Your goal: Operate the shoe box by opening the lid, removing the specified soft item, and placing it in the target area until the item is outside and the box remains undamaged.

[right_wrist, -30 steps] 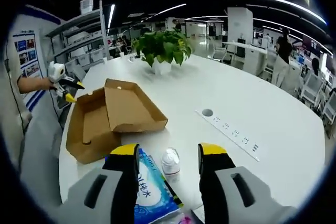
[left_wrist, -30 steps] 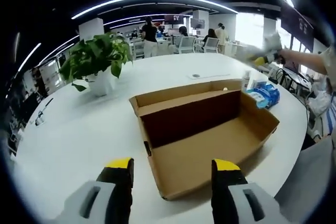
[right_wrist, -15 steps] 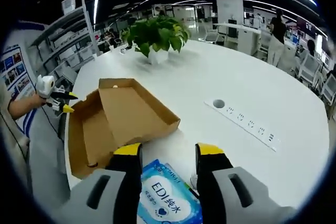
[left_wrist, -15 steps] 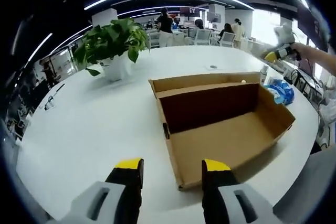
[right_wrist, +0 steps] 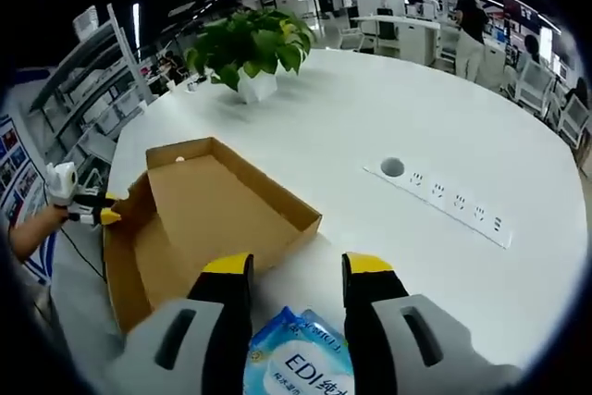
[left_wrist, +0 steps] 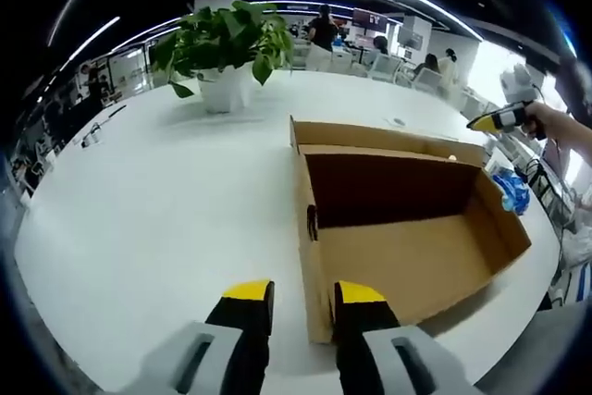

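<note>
Both grippers [left_wrist: 303, 295] [right_wrist: 298, 268] seemingly parted

White round table [left_wrist: 139, 210], potted green plant [left_wrist: 227, 48] in a white pot standing on it, white power strip [right_wrist: 444, 207] lying flat on the table, office chairs [right_wrist: 546, 99] and standing people [left_wrist: 324, 30] beyond, metal shelving [right_wrist: 102, 108] at one side
</note>
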Demonstrator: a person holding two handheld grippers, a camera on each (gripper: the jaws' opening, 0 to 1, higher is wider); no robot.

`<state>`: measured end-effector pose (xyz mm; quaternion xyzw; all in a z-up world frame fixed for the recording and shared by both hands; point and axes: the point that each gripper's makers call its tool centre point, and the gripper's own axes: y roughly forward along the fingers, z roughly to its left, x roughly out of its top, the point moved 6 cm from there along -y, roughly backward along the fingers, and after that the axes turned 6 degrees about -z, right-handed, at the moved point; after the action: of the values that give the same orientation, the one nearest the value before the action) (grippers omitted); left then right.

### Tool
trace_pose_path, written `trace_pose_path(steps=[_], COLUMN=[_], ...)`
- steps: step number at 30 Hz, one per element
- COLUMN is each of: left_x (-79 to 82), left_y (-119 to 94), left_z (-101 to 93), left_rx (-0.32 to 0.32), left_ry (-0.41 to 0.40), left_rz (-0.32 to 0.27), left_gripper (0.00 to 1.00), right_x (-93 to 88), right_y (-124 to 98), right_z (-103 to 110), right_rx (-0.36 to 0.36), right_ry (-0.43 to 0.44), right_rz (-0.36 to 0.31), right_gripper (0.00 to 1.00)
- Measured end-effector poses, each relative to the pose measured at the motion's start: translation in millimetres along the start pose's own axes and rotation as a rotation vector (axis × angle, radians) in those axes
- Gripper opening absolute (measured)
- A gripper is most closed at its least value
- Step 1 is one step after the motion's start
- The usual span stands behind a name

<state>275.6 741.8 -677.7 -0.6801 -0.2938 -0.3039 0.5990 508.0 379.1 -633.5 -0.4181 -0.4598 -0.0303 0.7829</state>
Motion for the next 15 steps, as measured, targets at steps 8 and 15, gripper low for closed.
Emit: trace_pose_path(steps=[8,15], left_x=[-1.8,-3.2], left_y=[4.9,6.3], left_z=[-9.5,-9.7], left_rx=[-0.022,-0.005], left_ry=[0.024,0.048], left_rz=[0.001,0.002], left_gripper=[0.09,0.08], right_x=[-3.6,-10.1], right_y=[28.7,58.8], right_z=[0.2,-1.1], right_rx=[-0.027,-0.045], right_ry=[0.075,0.114], right_rz=[0.034,0.115], right_gripper=[0.31,0.29])
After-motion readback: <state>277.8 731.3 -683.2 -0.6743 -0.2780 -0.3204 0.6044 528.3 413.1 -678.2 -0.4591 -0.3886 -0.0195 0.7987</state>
